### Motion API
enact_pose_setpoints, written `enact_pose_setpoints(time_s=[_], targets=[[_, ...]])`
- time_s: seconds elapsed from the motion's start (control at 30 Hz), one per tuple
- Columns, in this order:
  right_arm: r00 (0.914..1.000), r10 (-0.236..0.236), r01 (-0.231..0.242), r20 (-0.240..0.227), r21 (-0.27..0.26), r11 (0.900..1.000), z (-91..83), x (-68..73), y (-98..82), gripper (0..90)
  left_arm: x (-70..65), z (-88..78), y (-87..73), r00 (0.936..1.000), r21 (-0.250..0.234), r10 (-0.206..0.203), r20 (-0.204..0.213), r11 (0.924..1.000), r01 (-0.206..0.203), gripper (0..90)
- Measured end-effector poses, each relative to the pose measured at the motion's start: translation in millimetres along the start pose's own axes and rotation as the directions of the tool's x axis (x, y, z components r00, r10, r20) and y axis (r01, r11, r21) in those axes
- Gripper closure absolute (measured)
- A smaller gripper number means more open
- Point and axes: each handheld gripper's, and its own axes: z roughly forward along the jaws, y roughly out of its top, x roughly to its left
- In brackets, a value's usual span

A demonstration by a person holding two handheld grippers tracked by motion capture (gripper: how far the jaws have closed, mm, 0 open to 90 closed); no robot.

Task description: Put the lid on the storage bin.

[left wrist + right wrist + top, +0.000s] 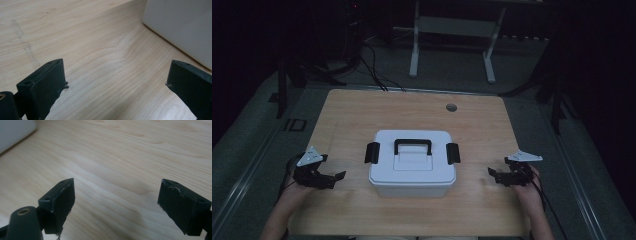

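Tongs, left [337,179] and right [493,173], gape empty beside unlabelled white box [412,165].

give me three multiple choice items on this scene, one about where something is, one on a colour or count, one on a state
1. Where does the white box sit on the table?
A. at the far left corner
B. near the middle, between the two grippers
C. hanging over the near edge

2. How many black side latches does the box show?
A. two
B. none
C. four

3. How do the jaws of the left gripper stand?
A. shut on the box handle
B. shut on nothing
C. open, with bare table between them

Answers: 1 B, the high view shows the box central, with the right gripper on its other side. 2 A, one latch on each end of the lid. 3 C, the left gripper view shows wood grain between the parted jaws.
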Motion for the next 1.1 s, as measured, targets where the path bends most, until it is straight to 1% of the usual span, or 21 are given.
enact_pose_setpoints(time_s=[0.07, 0.1, 0.13, 0.17, 0.2, 0.27, 0.33, 0.37, 0.43, 0.5, 0.57, 0.6, 0.63, 0.73, 0.77, 0.83, 0.87, 0.93, 1.0, 1.03, 1.1], targets=[[0.9987, 0.028, -0.027, 0.043, -0.017, 0.999, -1.3, -2.2, -3.0, 13.8, -0.9, -1.1, -4.3, 0.9992, -0.043, -0.028, -0.029, 0.9987, 0.026, 2.0], [0.9974, 0.046, -0.045, 0.055, -0.027, 0.999, -2.0, -3.6, -4.4, 13.7, -0.8, -1.1, -6.6, 0.9981, -0.056, -0.043, -0.045, 0.9976, 0.040, 2.0], [0.9974, 0.046, -0.045, 0.055, -0.027, 0.999, -2.0, -3.6, -4.4, 13.7, -0.8, -1.1, -6.6, 0.9981, -0.056, -0.043, -0.045, 0.9976, 0.040, 2.0], [0.9938, 0.080, -0.076, 0.077, -0.045, 0.996, -3.2, -5.3, -7.2, 13.8, -0.2, -1.0, -12.0, 0.9954, -0.078, -0.069, -0.067, 0.9949, 0.064, 2.0], [0.9929, 0.087, -0.084, 0.081, -0.048, 0.995, -3.4, -6.0, -8.3, 13.9, 0.1, -0.4, -14.7, 0.9934, -0.079, -0.082, -0.080, 0.9939, 0.076, 2.0], [0.9889, 0.092, -0.086, 0.117, -0.052, 0.995, -4.6, -5.1, -10.3, 14.7, 0.6, 1.0, -20.3, 0.9902, -0.079, -0.101, -0.097, 0.9925, 0.093, 2.0], [0.9870, 0.103, -0.096, 0.123, -0.060, 0.994, -6.1, -3.7, -12.1, 14.5, -0.2, 2.4, -24.6, 0.9873, -0.074, -0.110, -0.115, 0.9921, 0.101, 2.0], [0.9846, 0.107, -0.098, 0.139, -0.065, 0.993, -7.0, -2.3, -13.3, 14.6, -1.1, 2.9, -26.0, 0.9872, -0.069, -0.110, -0.116, 0.9924, 0.102, 2.0], [0.9828, 0.111, -0.101, 0.148, -0.075, 0.992, -7.6, -0.5, -16.7, 14.0, -4.0, 3.6, -28.1, 0.9859, -0.070, -0.108, -0.128, 0.9926, 0.099, 2.0], [0.9783, 0.119, -0.105, 0.169, -0.092, 0.990, -7.7, 0.7, -20.4, 14.0, -7.7, 4.0, -29.0, 0.9839, -0.064, -0.089, -0.155, 0.9947, 0.080, 2.0], [0.9749, 0.133, -0.114, 0.179, -0.114, 0.987, -7.6, 1.4, -23.2, 14.0, -10.6, 3.8, -29.2, 0.9822, -0.067, -0.080, -0.170, 0.9953, 0.069, 2.0], [0.9727, 0.134, -0.113, 0.190, -0.118, 0.987, -7.5, 1.7, -24.2, 13.9, -11.2, 3.3, -29.5, 0.9821, -0.076, -0.084, -0.169, 0.9945, 0.072, 2.0], [0.9696, 0.135, -0.110, 0.204, -0.131, 0.985, -7.9, 1.6, -25.3, 13.9, -11.4, 2.5, -29.8, 0.9823, -0.087, -0.094, -0.162, 0.9929, 0.081, 2.0], [0.9624, 0.168, -0.133, 0.213, -0.173, 0.976, -9.4, 1.1, -28.4, 13.7, -13.0, 0.9, -31.8, 0.9781, -0.118, -0.111, -0.177, 0.9889, 0.091, 2.0], [0.9596, 0.173, -0.132, 0.222, -0.188, 0.973, -10.2, 1.1, -29.7, 13.7, -14.6, 0.4, -33.1, 0.9749, -0.135, -0.116, -0.190, 0.9867, 0.091, 2.0], [0.9539, 0.176, -0.129, 0.243, -0.197, 0.972, -10.8, 1.1, -31.0, 13.7, -17.5, -0.8, -34.9, 0.9738, -0.157, -0.121, -0.193, 0.9834, 0.091, 2.0], [0.9500, 0.183, -0.132, 0.253, -0.203, 0.970, -11.2, 0.9, -31.4, 13.7, -18.9, -1.5, -35.3, 0.9722, -0.158, -0.117, -0.203, 0.9837, 0.086, 2.0], [0.9420, 0.201, -0.145, 0.269, -0.216, 0.966, -11.7, 1.1, -31.8, 13.7, -22.1, -3.1, -36.9, 0.9668, -0.179, -0.117, -0.228, 0.9809, 0.076, 2.0], [0.9358, 0.203, -0.139, 0.288, -0.226, 0.964, -12.1, 2.7, -32.4, 13.7, -24.7, -4.1, -38.2, 0.9632, -0.197, -0.117, -0.242, 0.9779, 0.070, 2.0], [0.9348, 0.201, -0.135, 0.293, -0.228, 0.964, -12.1, 3.4, -32.6, 13.6, -25.6, -4.7, -38.7, 0.9593, -0.202, -0.113, -0.259, 0.9775, 0.061, 2.0], [0.9327, 0.197, -0.129, 0.302, -0.231, 0.964, -12.3, 4.7, -32.8, 13.5, -25.7, -6.1, -39.8, 0.9553, -0.228, -0.129, -0.266, 0.9713, 0.068, 2.0]])
